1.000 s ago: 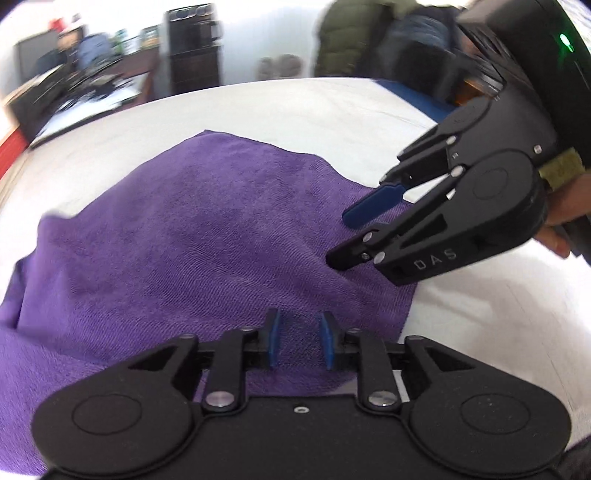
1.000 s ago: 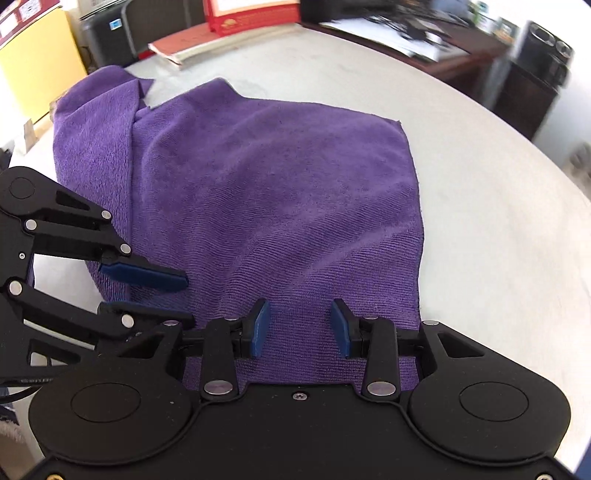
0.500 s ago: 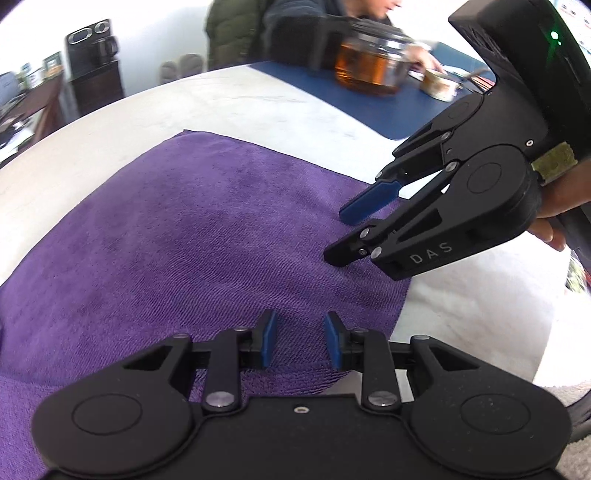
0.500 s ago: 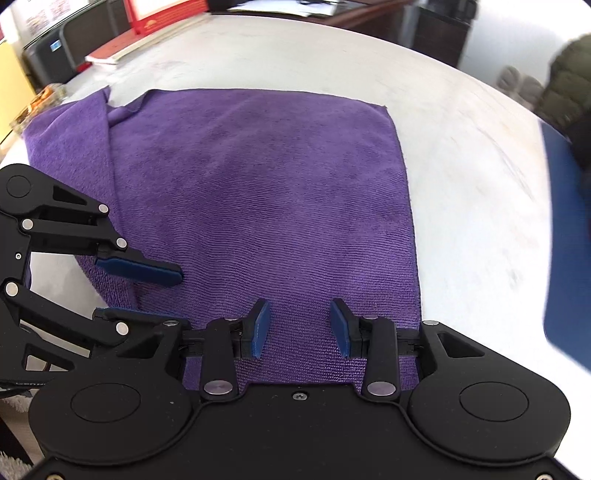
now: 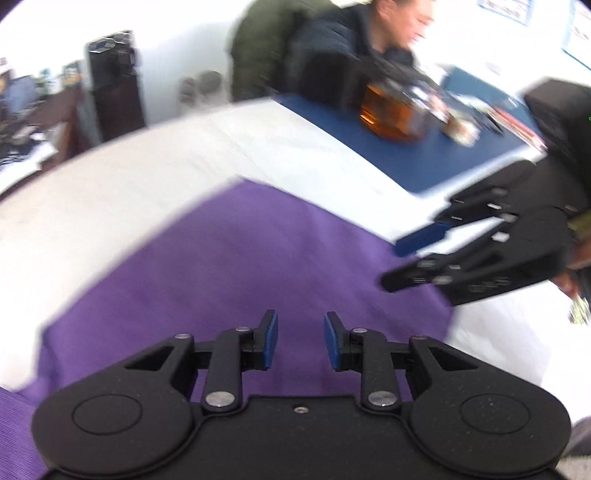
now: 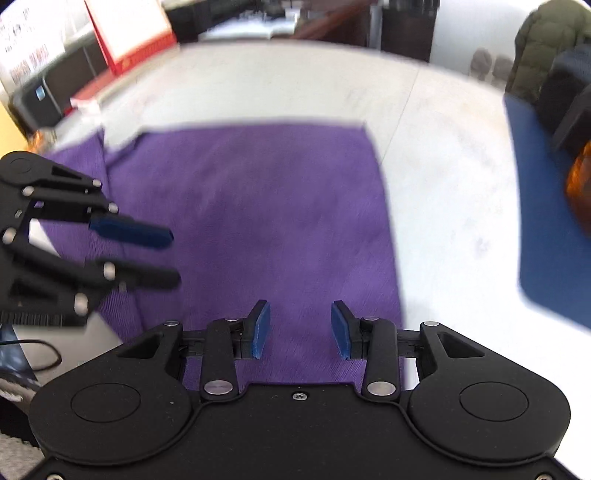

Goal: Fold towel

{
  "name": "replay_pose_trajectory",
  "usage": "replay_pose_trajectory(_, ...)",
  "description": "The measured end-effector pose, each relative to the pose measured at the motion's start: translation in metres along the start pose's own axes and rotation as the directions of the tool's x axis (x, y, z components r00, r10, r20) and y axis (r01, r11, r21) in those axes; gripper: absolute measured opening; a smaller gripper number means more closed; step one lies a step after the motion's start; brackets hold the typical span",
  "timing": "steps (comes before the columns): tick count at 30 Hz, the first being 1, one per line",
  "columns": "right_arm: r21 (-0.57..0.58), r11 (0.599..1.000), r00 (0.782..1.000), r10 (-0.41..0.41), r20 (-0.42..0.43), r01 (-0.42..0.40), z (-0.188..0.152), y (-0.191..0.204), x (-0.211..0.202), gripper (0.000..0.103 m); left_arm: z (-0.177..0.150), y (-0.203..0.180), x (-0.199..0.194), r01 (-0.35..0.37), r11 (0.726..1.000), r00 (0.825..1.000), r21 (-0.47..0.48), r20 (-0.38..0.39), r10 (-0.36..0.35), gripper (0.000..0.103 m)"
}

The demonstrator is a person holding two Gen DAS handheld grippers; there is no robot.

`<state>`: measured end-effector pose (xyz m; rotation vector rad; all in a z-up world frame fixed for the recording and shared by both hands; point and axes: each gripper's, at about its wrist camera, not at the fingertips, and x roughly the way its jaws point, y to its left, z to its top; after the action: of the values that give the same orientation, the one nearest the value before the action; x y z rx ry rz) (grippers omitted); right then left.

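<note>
A purple towel (image 5: 240, 266) lies spread on the white table (image 5: 110, 184), with a folded-over strip along its left side (image 6: 77, 166) in the right wrist view. My left gripper (image 5: 300, 321) hovers over the towel's near edge, its blue pads apart with only flat cloth showing below the gap. My right gripper (image 6: 300, 310) hangs above the near right part of the towel (image 6: 258, 214), pads also apart and empty. Each gripper shows in the other's view: the right one (image 5: 393, 266) over the towel's right edge, the left one (image 6: 173, 258) over its left part. Both views are blurred.
A blue mat (image 5: 424, 147) covers the table's far right, with an amber glass pot (image 5: 391, 114) on it and a seated person (image 5: 351, 48) behind. A red box (image 6: 129, 33) and a dark device (image 6: 37, 99) stand beyond the far left edge. A black cabinet (image 5: 114, 81) stands by the wall.
Both grippers have risen off the towel, which now looks smaller and lies flat. The views have swung toward the blue mat. The pad gaps look unchanged.
</note>
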<state>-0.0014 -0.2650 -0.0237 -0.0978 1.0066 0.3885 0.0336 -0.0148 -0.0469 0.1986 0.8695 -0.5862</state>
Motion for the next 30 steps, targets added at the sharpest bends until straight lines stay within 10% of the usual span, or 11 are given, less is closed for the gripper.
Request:
replay_pose_trajectory(9, -0.152, 0.988, 0.994, 0.055, 0.091, -0.04, 0.087, -0.006, 0.043, 0.036, 0.035, 0.06, 0.053, -0.2, 0.969, 0.973, -0.147, -0.146, 0.179, 0.024)
replay_pose_trajectory(30, -0.29, 0.952, 0.994, 0.108, 0.03, -0.094, 0.087, -0.037, 0.126, 0.036, 0.062, 0.059, 0.1, -0.154, 0.987, 0.981, -0.045, -0.126, 0.147, 0.024)
